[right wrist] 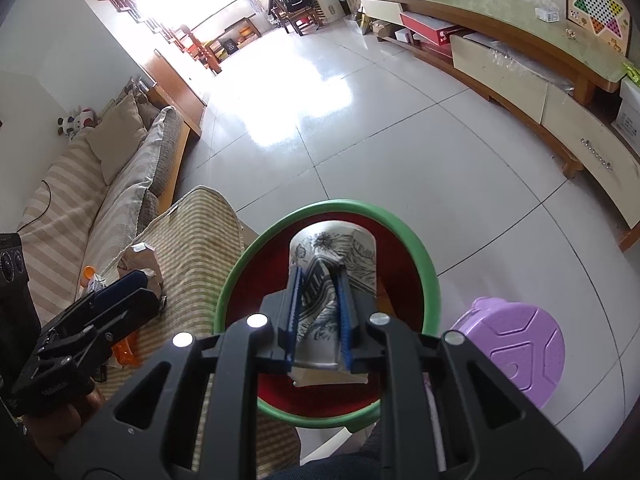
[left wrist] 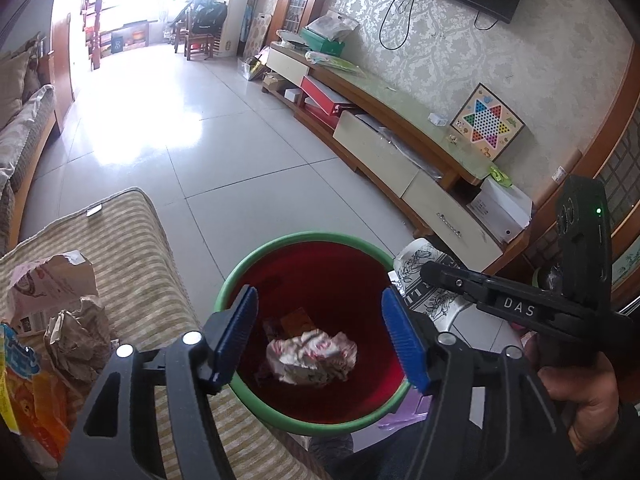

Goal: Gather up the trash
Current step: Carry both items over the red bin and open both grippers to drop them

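Note:
A red bin with a green rim (left wrist: 304,240) stands on the floor beside a striped cushion; a crumpled wrapper (left wrist: 312,356) lies inside it. My left gripper (left wrist: 320,336) is open and empty above the bin. My right gripper (right wrist: 320,312) is shut on a crushed paper cup with black drawings (right wrist: 332,252), held over the bin (right wrist: 424,264). The cup also shows in the left wrist view (left wrist: 416,264), at the bin's right rim. Torn brown paper bags (left wrist: 68,312) and an orange snack packet (left wrist: 36,408) lie on the cushion at left.
The striped cushion (right wrist: 192,240) borders the bin's left. A purple plastic stool (right wrist: 516,344) stands right of the bin. A long low TV cabinet (left wrist: 384,112) lines the right wall. A sofa (right wrist: 120,168) lines the left wall. Tiled floor (right wrist: 360,140) lies beyond.

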Tool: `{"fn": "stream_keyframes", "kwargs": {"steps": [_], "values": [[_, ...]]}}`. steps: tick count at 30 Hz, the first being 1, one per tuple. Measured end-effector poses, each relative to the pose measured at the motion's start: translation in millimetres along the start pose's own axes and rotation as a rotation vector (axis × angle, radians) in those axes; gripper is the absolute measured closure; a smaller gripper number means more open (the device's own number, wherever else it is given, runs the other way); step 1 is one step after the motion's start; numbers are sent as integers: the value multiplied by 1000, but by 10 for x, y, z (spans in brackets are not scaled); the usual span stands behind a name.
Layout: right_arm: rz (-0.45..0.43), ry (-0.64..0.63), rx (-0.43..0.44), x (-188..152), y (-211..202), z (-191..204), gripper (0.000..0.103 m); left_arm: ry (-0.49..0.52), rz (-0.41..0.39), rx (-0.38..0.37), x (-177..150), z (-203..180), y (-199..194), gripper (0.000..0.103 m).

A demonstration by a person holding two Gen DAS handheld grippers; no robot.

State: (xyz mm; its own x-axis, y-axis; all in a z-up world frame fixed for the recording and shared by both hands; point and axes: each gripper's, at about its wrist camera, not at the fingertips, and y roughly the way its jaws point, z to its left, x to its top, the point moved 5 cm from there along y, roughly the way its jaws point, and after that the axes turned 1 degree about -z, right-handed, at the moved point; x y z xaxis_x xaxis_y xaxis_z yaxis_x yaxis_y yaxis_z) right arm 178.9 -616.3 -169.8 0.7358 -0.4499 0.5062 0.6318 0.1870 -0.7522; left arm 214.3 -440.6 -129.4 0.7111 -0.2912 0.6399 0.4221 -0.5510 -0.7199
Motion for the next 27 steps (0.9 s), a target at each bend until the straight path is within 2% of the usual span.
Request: {"fn": "stream_keyframes", "kwargs": {"steps": [2,3,4,7,9,16,23,27], "values": [[6,-8,0,-4,23,28,63,-3,-11,2,11,15,-27,36],[3,-17,-2,-4,21,52,42,0,-17,7,17,18,-42,35],[-3,-26,-10,2,14,66,25,2,-24,8,28,21,-65,34],[-20,-63,-25,6,-37,137,13,10,-52,25,59,25,-157,26],[-34,-73,-56,25,-66,148,5,20,-84,46,81,36,-251,12],[-103,-103,-107,61,-284,269,5,95,-163,153,110,80,-660,9],[-268,-248,-165,-53,-747,791,5,126,-224,266,20,294,-1191,8],[-307,-319,-166,-188,-896,1159,5,87,-240,315,-142,567,-1533,8]]}}
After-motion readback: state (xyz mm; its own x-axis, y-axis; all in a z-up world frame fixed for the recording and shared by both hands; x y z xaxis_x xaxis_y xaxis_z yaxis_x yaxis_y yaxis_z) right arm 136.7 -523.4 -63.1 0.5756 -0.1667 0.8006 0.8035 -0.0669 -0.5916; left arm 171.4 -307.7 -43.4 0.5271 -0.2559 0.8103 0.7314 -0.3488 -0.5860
